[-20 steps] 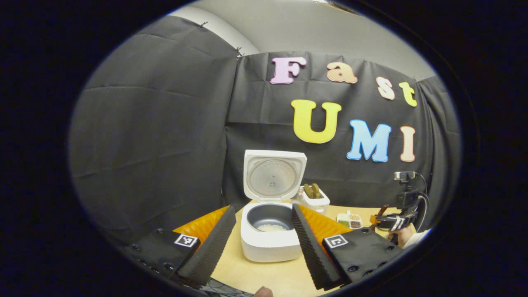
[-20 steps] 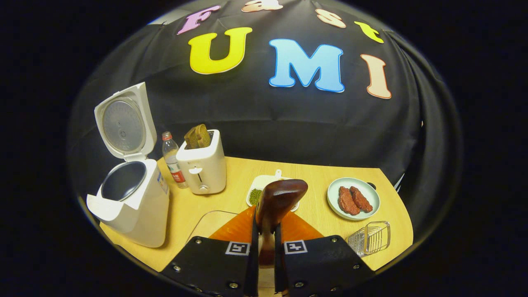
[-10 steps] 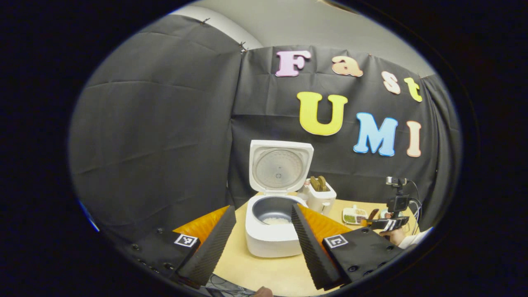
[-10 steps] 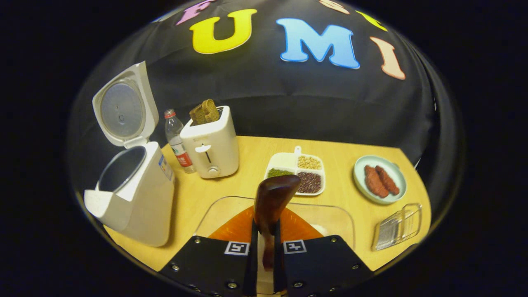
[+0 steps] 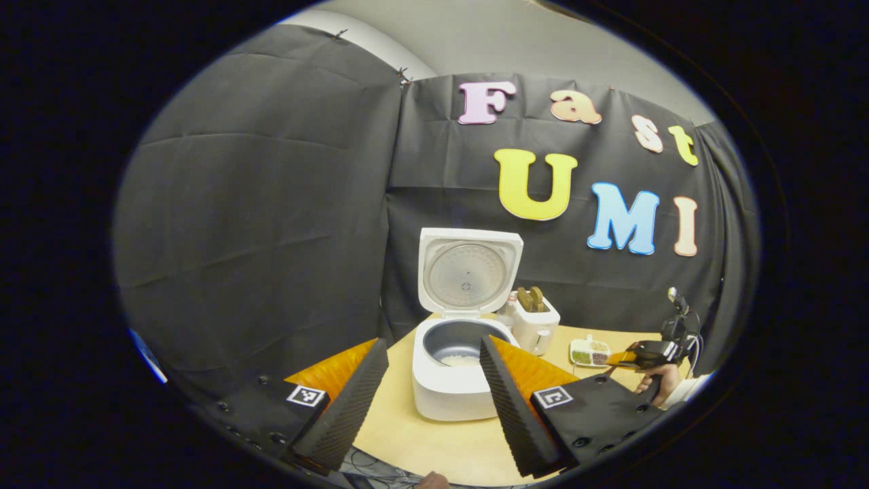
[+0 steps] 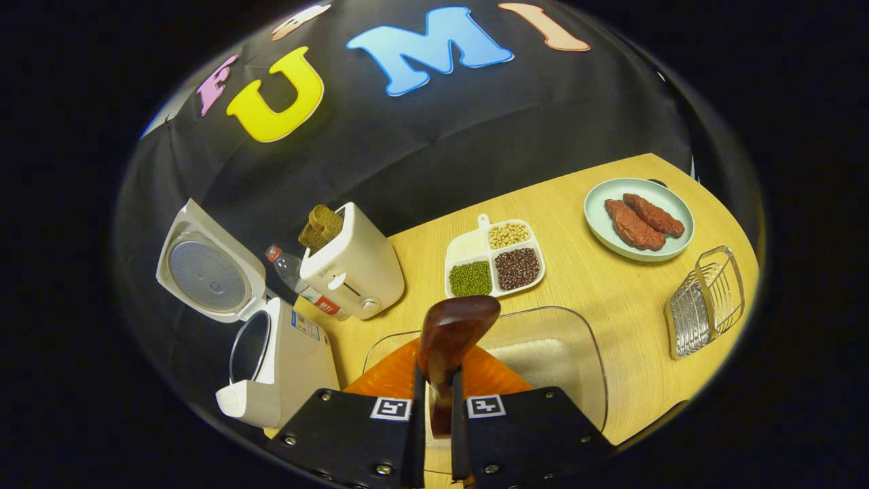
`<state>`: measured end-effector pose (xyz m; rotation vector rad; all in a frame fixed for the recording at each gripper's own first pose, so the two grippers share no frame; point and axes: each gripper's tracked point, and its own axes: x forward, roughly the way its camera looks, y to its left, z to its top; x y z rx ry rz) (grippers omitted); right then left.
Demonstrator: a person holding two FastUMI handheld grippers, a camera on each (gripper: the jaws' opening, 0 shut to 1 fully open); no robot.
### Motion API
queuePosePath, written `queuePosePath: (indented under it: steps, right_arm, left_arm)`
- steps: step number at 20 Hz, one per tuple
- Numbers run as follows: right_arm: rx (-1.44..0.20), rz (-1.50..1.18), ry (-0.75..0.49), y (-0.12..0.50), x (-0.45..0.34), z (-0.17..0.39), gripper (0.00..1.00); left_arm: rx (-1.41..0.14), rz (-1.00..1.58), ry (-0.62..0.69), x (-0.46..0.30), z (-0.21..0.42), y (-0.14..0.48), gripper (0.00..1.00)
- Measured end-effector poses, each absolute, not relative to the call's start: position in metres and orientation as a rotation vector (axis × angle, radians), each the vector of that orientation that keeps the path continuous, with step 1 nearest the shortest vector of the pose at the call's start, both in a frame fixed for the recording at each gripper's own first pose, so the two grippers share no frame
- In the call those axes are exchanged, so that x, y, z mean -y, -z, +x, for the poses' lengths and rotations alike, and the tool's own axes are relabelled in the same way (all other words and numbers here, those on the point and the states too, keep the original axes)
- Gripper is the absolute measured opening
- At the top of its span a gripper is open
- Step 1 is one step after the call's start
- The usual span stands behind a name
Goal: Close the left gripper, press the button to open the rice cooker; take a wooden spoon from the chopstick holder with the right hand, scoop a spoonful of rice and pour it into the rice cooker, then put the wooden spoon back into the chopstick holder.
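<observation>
Right gripper (image 6: pixel 434 407) jaws clamped on the spoon (image 6: pixel 451 333), bowl poking out ahead over the rice tub (image 6: pixel 543 353), left gripper (image 5: pixel 431 401) jaws apart facing the open cooker (image 5: pixel 458 367) — a tilted scoop could spill grains onto the bench (image 6: pixel 611 285).

White rice cooker (image 5: pixel 451 394) — dark-brown wooden spoon (image 6: pixel 451 333)

My two handheld grippers: black and orange.

My left gripper (image 5: pixel 428 387) has ribbed black foam pads (image 5: pixel 343 414), orange finger backs, screwed black plates with square markers. My right gripper (image 6: pixel 434 407) matches; my hand (image 5: pixel 657 384) shows a white sleeve cuff.
</observation>
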<state>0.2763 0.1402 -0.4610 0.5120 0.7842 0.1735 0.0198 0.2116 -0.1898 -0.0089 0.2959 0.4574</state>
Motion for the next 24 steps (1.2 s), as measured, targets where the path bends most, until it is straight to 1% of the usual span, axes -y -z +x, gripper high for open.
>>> queuePosePath:
  steps: [9,16,17,19,24]
  right_arm:
    - [-0.717,0.671,-0.179,0.411,-0.115,0.274,0.16]
    - [-0.690,0.763,-0.194,0.387,-0.110,0.274,0.16]
    - [-0.686,0.789,-0.195,0.382,-0.110,0.275,0.16]
    - [-0.669,0.837,-0.207,0.367,-0.114,0.276,0.15]
    - [-0.626,0.936,-0.260,0.319,-0.139,0.280,0.15]
  left_arm:
    - [-0.260,0.014,-0.410,-0.194,0.031,0.170,0.95]
    - [-0.243,0.027,-0.417,-0.196,0.021,0.159,0.95]
    - [-0.240,0.028,-0.421,-0.198,0.019,0.158,1.00]
    - [-0.239,0.028,-0.432,-0.203,0.014,0.156,0.95]
    - [-0.230,0.026,-0.459,-0.218,0.003,0.153,0.95]
